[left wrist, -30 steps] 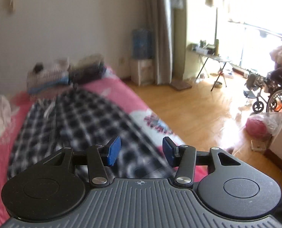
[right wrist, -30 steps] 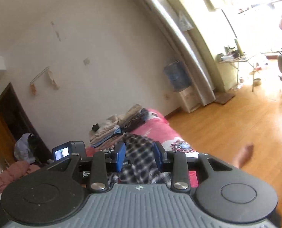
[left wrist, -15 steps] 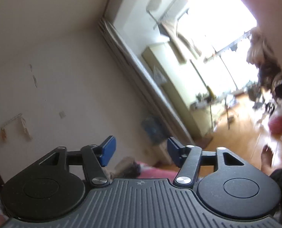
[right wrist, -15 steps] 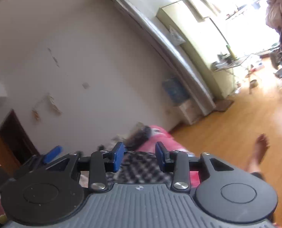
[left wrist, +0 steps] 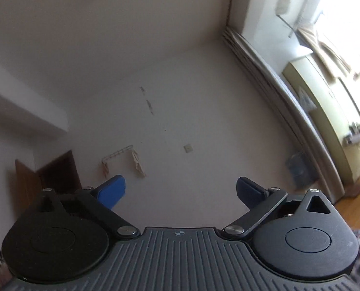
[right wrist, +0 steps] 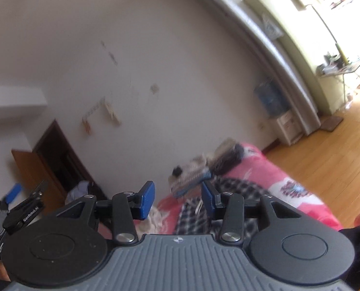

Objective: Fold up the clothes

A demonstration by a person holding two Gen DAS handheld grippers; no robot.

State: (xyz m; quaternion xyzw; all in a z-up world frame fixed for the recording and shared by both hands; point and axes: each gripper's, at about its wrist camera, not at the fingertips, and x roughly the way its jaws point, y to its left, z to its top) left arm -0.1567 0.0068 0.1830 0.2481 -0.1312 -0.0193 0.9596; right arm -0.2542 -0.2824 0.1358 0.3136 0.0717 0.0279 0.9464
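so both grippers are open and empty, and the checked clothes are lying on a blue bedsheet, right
Not quite: the bedsheet is pink, not blue, as the right wrist view shows. The rest holds: the left gripper and right gripper are both open and empty, and the checked clothes lie on that sheet.

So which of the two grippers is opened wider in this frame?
The left gripper: its blue pads are spread far apart with only bare wall between them, while the right gripper shows a narrower gap, aimed at the checked garment.
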